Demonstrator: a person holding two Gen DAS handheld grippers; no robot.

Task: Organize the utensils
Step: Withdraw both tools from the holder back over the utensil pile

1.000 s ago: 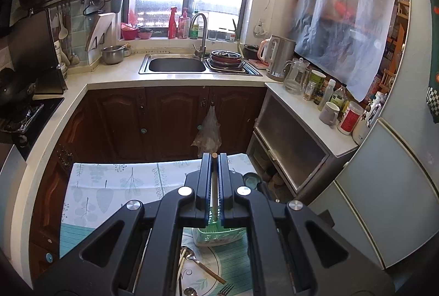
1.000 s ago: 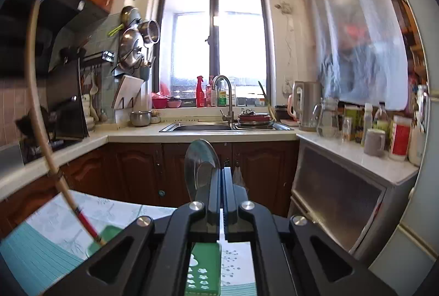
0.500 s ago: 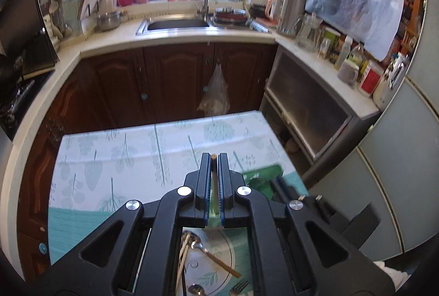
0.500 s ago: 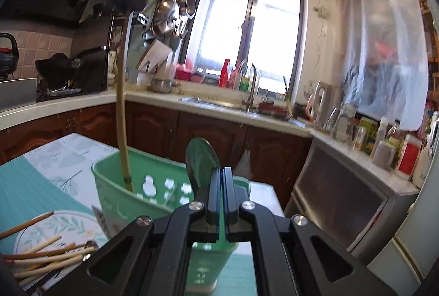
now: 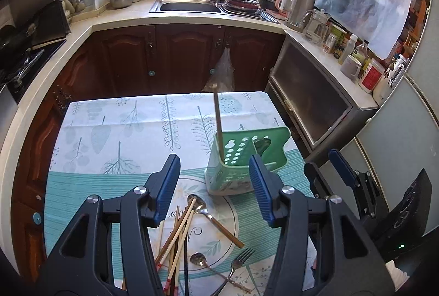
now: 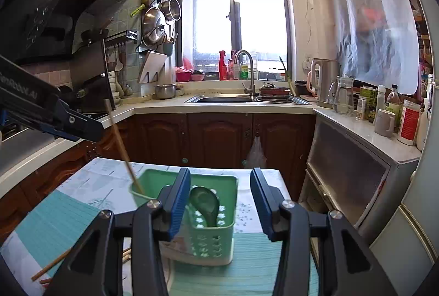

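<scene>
Left view only: wooden chopsticks, fork lying near.
Caddy: green perforated plastic, holding what looks like a spoon.
Left gripper, right gripper: jaws opening, gripping nothing.

My left gripper tilts steeply downward, jaws opening and empty; my right gripper points nearly level, jaws opening too.

Table carries tablecloth: white with leaf print at far end, teal stripes near end, round plate motif in middle. Green perforated utensil basket stands upright on cloth, right of centre. Near it, loose pile: wooden chopsticks, gold-handled spoon, small spoon, fork, all overlapping on plate motif.
</scene>
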